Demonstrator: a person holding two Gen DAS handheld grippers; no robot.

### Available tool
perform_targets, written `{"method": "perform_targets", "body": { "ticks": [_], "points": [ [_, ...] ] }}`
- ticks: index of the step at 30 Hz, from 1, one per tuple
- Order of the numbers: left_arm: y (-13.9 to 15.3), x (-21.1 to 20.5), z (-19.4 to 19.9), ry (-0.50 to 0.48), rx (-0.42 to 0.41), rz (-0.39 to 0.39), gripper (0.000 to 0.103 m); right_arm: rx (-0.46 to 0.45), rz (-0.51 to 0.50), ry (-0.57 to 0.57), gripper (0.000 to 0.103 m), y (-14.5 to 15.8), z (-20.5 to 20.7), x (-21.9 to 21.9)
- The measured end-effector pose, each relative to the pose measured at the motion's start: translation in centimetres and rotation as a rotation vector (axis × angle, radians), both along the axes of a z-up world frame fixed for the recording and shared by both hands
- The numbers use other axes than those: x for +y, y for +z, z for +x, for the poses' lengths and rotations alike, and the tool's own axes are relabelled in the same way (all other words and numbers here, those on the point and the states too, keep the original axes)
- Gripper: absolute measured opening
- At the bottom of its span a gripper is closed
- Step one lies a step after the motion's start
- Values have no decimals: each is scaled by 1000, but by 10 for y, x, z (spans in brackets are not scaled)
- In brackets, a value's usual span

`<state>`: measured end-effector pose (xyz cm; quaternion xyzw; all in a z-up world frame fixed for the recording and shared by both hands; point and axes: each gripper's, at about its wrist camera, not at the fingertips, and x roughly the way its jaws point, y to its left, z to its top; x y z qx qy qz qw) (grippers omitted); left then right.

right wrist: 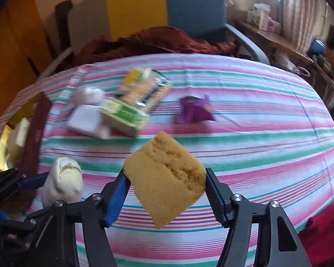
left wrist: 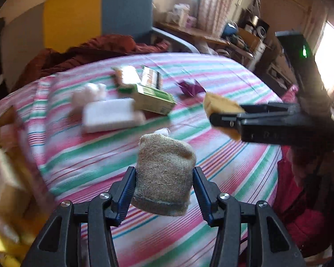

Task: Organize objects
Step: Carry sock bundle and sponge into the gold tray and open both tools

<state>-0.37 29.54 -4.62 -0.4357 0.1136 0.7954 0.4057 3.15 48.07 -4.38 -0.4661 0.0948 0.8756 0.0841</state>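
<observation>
My left gripper [left wrist: 164, 178] is shut on a rolled beige sock [left wrist: 164, 173] and holds it above the striped bed sheet [left wrist: 222, 169]. It also shows in the right wrist view [right wrist: 63, 181] at lower left. My right gripper [right wrist: 167, 182] is shut on a yellow-brown sponge [right wrist: 164, 180], held above the sheet; in the left wrist view the right gripper [left wrist: 220, 116] comes in from the right with the sponge [left wrist: 220, 104]. Farther on the bed lie a green box [right wrist: 122, 115], a snack packet [right wrist: 142, 89], a white block [right wrist: 86, 120] and a purple wrapper [right wrist: 196, 110].
An open box with items [right wrist: 15, 138] and a dark red book [right wrist: 36, 131] sit at the bed's left edge. Rust-coloured bedding [right wrist: 155, 42] and a blue chair [right wrist: 196, 9] lie beyond. A cluttered desk [right wrist: 278, 40] stands at right. Red cloth [right wrist: 325, 233] lies at lower right.
</observation>
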Motion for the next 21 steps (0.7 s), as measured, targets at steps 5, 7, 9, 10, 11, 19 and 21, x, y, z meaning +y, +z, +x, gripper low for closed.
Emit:
{"method": "perform_targets", "body": {
  "ticks": [5,7,9,10,11,19,21],
  "points": [
    [27,-55,-6,122,40,50,52,55,-54,98,66,11,-12,-51],
    [36,-80,-11,183,51,68,52,72,-75,145,66,16,-17,-72],
    [44,-106,-16,252,65,83,52,95,-88,202,66,23,-25,-100],
    [48,-121,-18,288,75,90,52,103,-97,234,66,26,-28,-115],
    [51,-136,-20,325,88,92,52,107,-103,257,66,27,-32,-125],
    [57,-239,-37,590,133,89,52,138,-146,448,66,41,-50,-220],
    [54,-257,-39,638,132,83,52,139,-158,489,66,41,-51,-241]
  ]
}}
